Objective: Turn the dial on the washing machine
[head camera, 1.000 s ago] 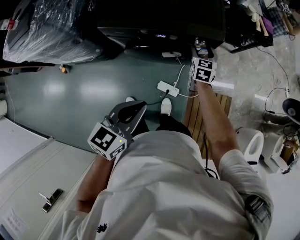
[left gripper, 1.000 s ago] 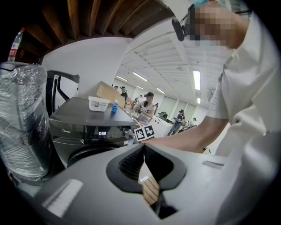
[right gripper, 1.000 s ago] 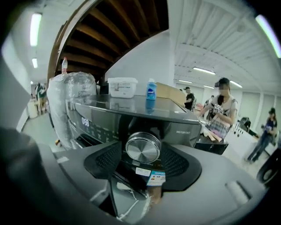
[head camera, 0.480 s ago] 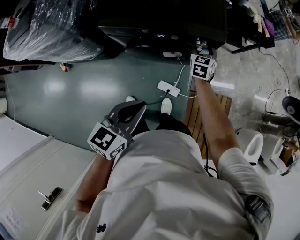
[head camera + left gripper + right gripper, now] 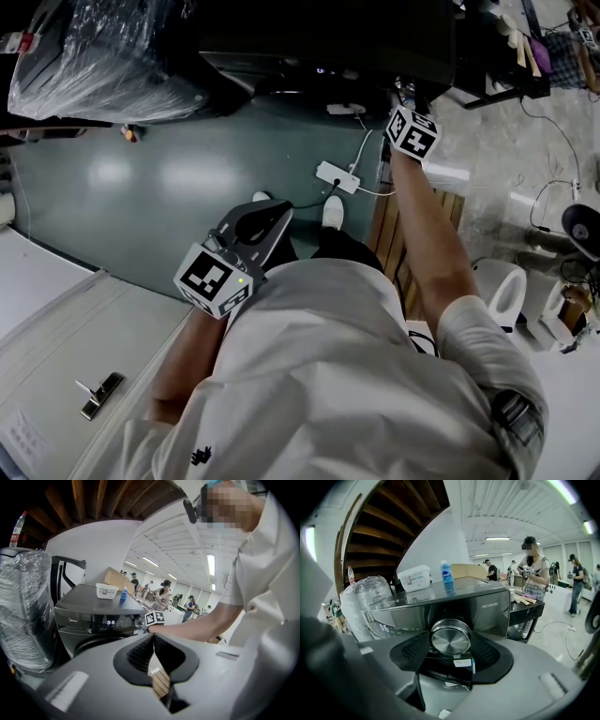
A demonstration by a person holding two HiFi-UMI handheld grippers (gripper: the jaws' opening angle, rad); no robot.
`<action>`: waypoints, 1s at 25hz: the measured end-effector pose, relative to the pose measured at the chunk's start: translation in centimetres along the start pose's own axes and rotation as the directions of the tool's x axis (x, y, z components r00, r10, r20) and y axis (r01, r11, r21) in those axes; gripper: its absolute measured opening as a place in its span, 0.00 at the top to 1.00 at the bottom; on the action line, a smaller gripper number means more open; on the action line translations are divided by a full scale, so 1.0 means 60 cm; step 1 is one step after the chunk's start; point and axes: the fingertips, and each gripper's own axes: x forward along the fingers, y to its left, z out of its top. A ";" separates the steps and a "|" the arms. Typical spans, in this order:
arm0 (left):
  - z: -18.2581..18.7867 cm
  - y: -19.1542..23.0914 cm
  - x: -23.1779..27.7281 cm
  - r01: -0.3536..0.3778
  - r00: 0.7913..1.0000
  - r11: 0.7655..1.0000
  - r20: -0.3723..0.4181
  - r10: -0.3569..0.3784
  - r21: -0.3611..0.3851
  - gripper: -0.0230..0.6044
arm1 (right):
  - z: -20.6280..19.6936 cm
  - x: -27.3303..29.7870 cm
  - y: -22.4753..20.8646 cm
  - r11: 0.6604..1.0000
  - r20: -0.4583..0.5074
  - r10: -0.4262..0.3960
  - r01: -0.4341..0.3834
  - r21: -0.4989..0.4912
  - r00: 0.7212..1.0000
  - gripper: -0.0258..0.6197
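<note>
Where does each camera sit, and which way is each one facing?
Head view: on the person's head, looking steeply down; shows the shirt, left gripper and right gripper.
Left gripper view: rides the left gripper, faces the washing machine past shut jaws; the right forearm shows.
Right gripper view: rides the right gripper, faces the dial, gripped between its jaws.
Shared: both gripper views show the washing machine.
</note>
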 end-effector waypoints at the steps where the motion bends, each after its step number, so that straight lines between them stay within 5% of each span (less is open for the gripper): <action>1: 0.002 0.000 0.000 0.000 1.000 1.000 0.000 0.000 0.005 0.87 | 0.000 0.000 0.000 1.000 -0.001 0.004 -0.004 -0.002 1.000 0.57; 10: 0.002 0.001 -0.002 0.005 1.000 1.000 0.004 -0.005 0.012 0.87 | 0.005 -0.016 0.004 0.991 0.019 0.011 -0.008 -0.136 1.000 0.57; 16: -0.002 0.003 -0.004 0.000 1.000 1.000 -0.003 0.000 0.007 0.87 | 0.002 -0.016 0.025 0.927 0.010 -0.009 0.013 -0.374 1.000 0.57; 25: -0.002 0.004 -0.007 -0.003 1.000 1.000 0.007 0.003 -0.004 0.87 | 0.002 0.000 0.008 0.966 -0.009 -0.066 0.062 -0.250 0.998 0.57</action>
